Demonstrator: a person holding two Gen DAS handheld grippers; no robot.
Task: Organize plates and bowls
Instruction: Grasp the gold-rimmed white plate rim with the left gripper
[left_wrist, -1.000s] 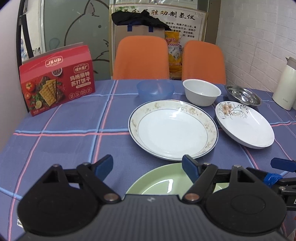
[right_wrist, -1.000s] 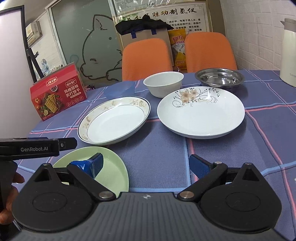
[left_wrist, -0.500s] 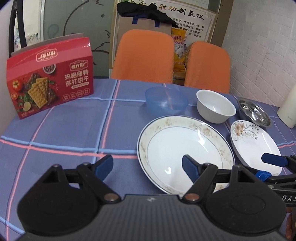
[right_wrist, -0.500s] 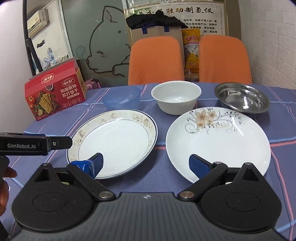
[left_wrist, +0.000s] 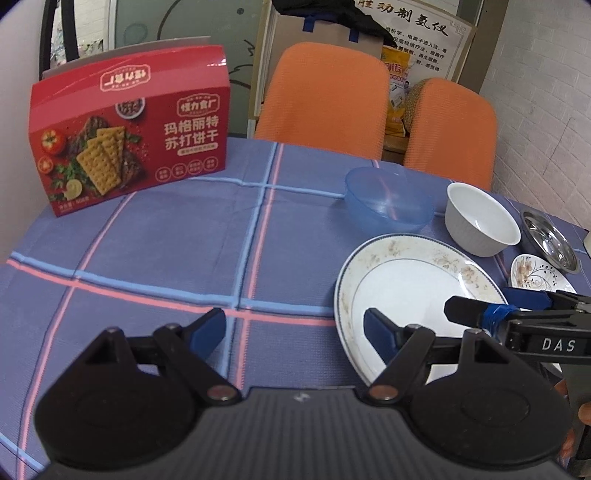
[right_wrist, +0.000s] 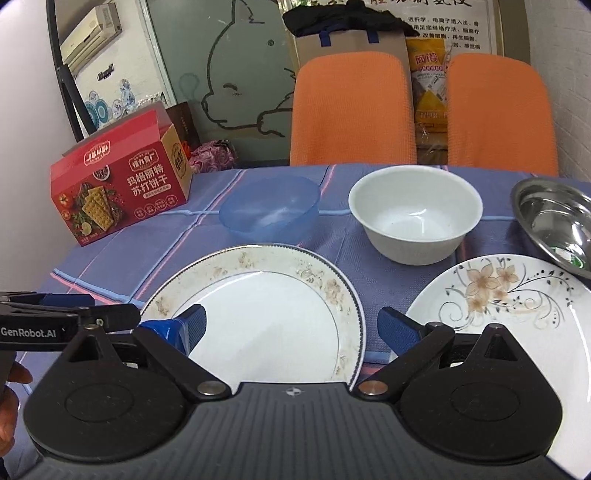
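Observation:
A large gold-rimmed white plate (right_wrist: 266, 314) (left_wrist: 402, 291) lies on the checked tablecloth. A flower-patterned white plate (right_wrist: 509, 317) (left_wrist: 535, 275) lies to its right. Behind them stand a blue plastic bowl (right_wrist: 271, 210) (left_wrist: 388, 203), a white bowl (right_wrist: 415, 212) (left_wrist: 480, 221) and a steel dish (right_wrist: 554, 218) (left_wrist: 550, 240). My right gripper (right_wrist: 291, 326) is open and empty over the gold-rimmed plate's near right part. My left gripper (left_wrist: 293, 328) is open and empty over bare cloth just left of that plate.
A red cracker box (left_wrist: 129, 129) (right_wrist: 122, 188) stands at the table's back left. Two orange chairs (right_wrist: 352, 110) stand behind the table. The left gripper's body shows at the left edge of the right wrist view (right_wrist: 55, 321).
Both grippers have moved forward over the table. The green plate seen near the front edge earlier is out of view. My left gripper has swung left, off the gold-rimmed plate.

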